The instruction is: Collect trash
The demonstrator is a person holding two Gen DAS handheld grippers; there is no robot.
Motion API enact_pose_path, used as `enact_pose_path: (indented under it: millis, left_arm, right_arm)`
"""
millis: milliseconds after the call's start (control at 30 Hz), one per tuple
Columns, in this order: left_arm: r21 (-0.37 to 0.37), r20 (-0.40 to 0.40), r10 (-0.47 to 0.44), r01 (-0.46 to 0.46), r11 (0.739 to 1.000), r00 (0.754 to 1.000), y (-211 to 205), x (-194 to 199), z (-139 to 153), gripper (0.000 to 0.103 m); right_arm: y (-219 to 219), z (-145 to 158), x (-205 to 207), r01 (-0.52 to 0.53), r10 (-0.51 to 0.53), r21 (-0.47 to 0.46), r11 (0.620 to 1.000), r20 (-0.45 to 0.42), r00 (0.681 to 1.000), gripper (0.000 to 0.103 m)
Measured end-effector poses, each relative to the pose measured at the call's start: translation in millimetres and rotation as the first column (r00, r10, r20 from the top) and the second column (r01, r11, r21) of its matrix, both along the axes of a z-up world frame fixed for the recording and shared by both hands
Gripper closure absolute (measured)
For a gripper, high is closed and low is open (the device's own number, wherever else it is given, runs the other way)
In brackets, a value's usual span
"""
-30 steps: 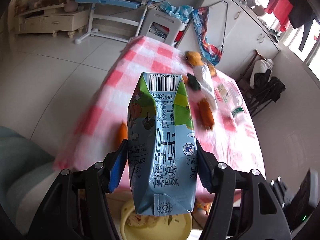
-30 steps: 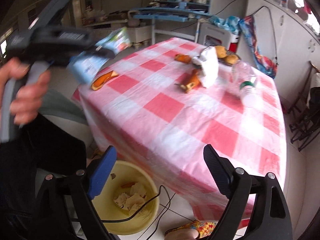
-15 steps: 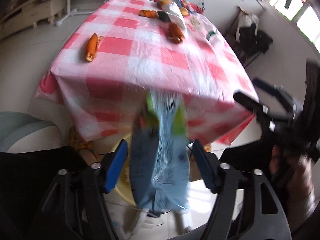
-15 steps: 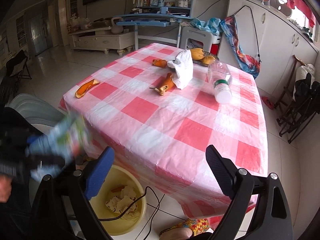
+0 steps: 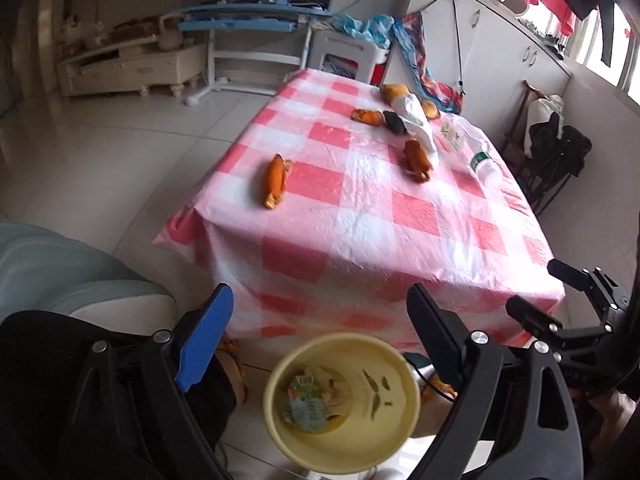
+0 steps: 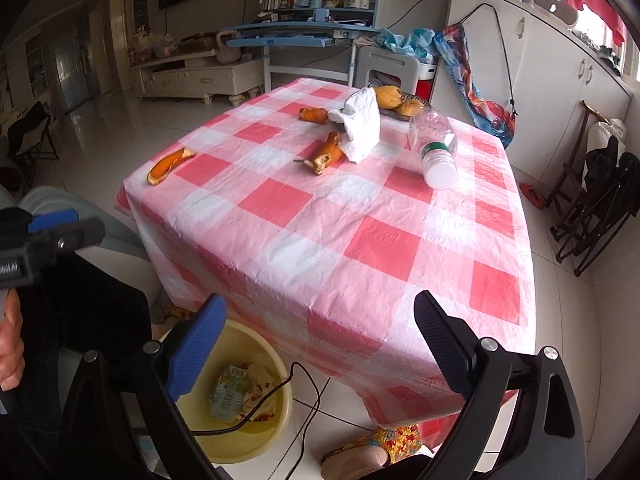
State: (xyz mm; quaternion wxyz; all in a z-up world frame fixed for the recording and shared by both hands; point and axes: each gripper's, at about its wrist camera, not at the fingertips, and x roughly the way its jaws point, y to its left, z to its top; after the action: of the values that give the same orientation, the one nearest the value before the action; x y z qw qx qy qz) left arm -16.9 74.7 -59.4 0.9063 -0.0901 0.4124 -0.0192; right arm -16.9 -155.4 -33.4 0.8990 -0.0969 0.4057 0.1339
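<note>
One carton point(image 5: 306, 402) now lies in the bucket point(image 5: 400, 436); both grippers' fingers spread, the left's just opened.

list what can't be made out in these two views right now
- Bucket, right wrist view: the near side is hidden behind the right hand-held gripper.
- Carton in the bucket, left wrist view: print blurred, unreadable.
- Dark lump on the table, left wrist view: too small to identify.
- Fruit plate, right wrist view: partly hidden by the white bag.

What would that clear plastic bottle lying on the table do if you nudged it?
The bottle lies on its side, so it would probably roll. It looks empty, so likely light. Its thin clear wall might dent under a squeeze.
</note>
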Motion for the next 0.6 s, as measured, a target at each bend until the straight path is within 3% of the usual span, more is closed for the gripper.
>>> enact_pose_path:
  millis: [233,500,600]
  left_arm:
    - [-0.005,0.025,0.027,-0.027,1.000,0.999,6.8,-1.1,2.7,0.016]
    - [-0.058,0.075,0.085,-0.080,0.995,0.994,21.7,-2.5,10.7,0.016]
    - [-0.045,0.044,0.113,-0.111,0.993,0.993,26.4,7.6,9.1,0.016]
  right_arm:
    - [6.1,-5.9,-2.6,-0.023,0.022,-0.035,0.999,-0.013,1.000,0.012]
    - [11.3,-3.1,-3.7,-0.036,0.036,-0.031,0.999,-0.009,0.999,0.012]
    - [14.1,-1.9,-4.5,-0.044,0.044,-0.026,0.999,-0.006,0.999,0.012]
